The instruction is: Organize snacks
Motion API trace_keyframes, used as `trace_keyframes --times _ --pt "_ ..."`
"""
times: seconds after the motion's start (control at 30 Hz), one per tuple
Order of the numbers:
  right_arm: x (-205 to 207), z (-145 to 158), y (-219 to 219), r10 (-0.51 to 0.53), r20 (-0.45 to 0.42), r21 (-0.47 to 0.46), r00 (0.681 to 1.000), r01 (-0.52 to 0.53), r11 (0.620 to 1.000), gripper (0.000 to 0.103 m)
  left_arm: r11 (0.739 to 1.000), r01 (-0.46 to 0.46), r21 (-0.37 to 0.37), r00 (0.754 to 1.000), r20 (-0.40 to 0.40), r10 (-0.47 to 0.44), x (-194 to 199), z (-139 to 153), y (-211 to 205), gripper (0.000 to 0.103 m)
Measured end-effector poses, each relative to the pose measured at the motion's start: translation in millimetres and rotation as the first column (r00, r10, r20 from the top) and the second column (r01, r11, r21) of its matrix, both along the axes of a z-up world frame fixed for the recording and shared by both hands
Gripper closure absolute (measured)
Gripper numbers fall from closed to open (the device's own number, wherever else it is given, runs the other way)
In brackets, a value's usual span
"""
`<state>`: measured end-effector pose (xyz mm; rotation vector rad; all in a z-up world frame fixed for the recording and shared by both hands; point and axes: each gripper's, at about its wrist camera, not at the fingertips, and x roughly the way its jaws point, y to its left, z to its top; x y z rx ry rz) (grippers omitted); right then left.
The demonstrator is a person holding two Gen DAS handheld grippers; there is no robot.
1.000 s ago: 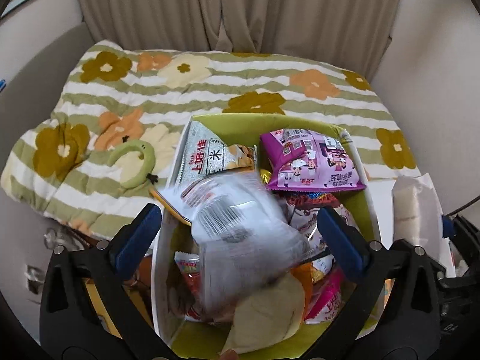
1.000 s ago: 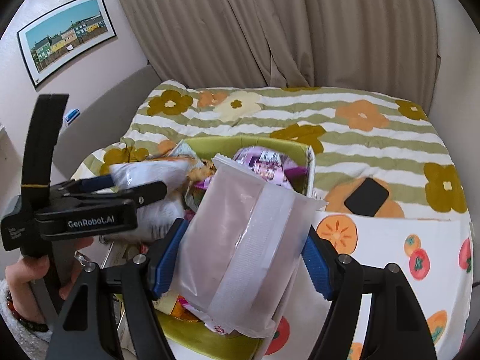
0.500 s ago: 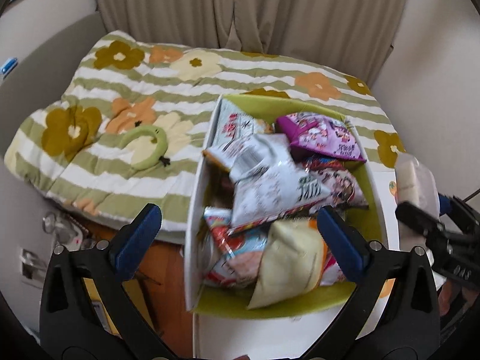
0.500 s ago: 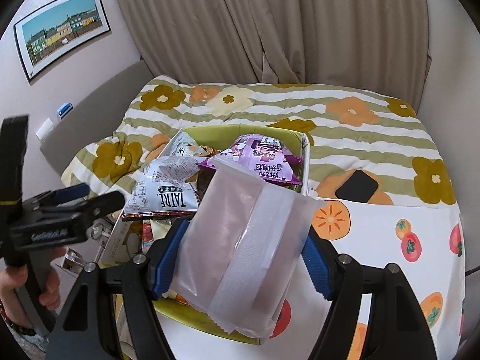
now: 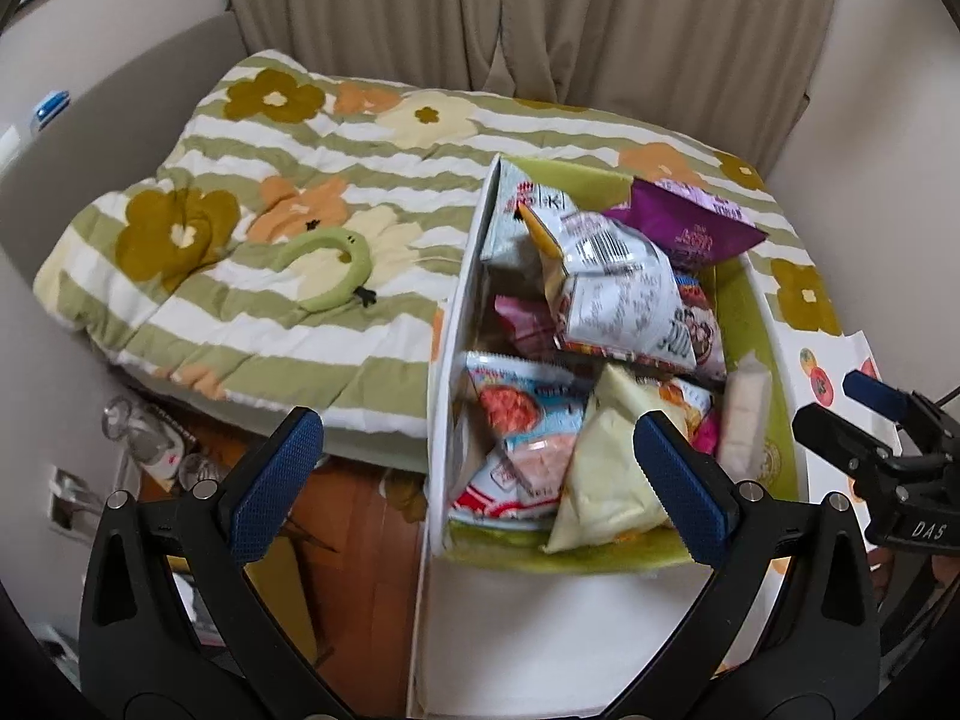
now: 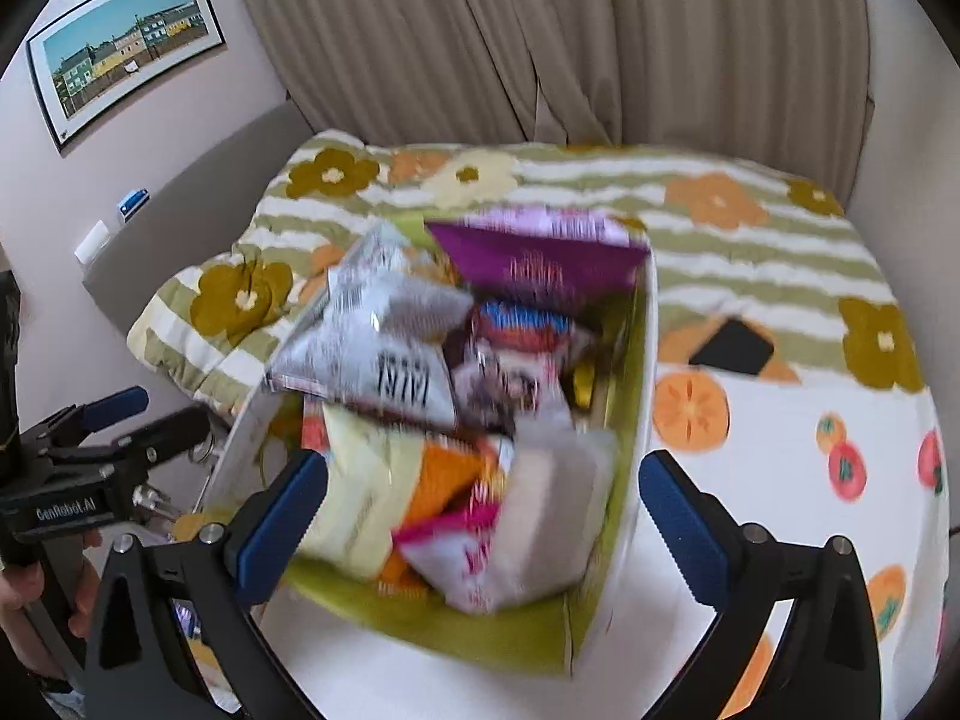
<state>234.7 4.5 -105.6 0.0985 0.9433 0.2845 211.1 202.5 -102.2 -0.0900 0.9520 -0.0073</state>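
Your right tongs (image 6: 480,516) are opening, nothing pinched between their pads; the pale packet (image 6: 558,516) lies in the green snack box (image 6: 636,420) on the worktop (image 6: 780,420), against its right wall. Your left tongs (image 5: 474,480) hang released above the box's near left corner.

Box (image 5: 753,300) lime-green inside, white outside; quilt (image 5: 300,180) green-and-white striped with orange, olive, cream flowers; purple bag (image 5: 690,228); pale yellow bag (image 5: 606,468); beige curtain (image 5: 600,18)
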Motion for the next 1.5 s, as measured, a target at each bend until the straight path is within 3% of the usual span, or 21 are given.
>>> trace_keyframes --times 0.17,0.37,0.6,0.73,1.0,1.5 --pt "-22.8 11.0 -9.6 0.013 0.027 0.006 1.0 -0.014 1.0 0.0 1.0 -0.01 0.017 1.0 0.027 0.01 -26.3 12.7 -13.6 0.001" --pt "-67.8 51.8 -36.9 -0.008 0.125 -0.016 0.992 0.01 1.0 0.0 0.999 0.008 0.031 0.993 0.113 -0.012 -71.2 53.7 -47.6 0.001" --pt "-147.9 112.7 -85.3 -0.104 0.263 -0.076 0.959 0.128 0.989 0.0 0.996 0.064 0.055 0.959 0.273 -0.077 -152.2 112.7 -105.7 0.0" --pt "-187.5 128.2 -105.5 -0.154 0.309 -0.102 0.939 0.194 0.976 0.0 0.996 0.053 0.072 0.937 0.341 -0.075 -192.7 129.7 -126.4 0.0" --pt "-251.0 129.5 -127.9 -0.248 0.366 -0.103 0.897 0.304 0.947 0.0 0.992 0.081 0.099 0.9 0.42 -0.116 -254.8 138.1 -153.6 0.0" --pt "-272.4 128.8 -140.3 -0.268 0.387 -0.106 0.882 0.331 0.938 0.0 0.992 0.094 0.083 0.903 0.413 -0.12 -272.6 133.5 -169.6 0.0"
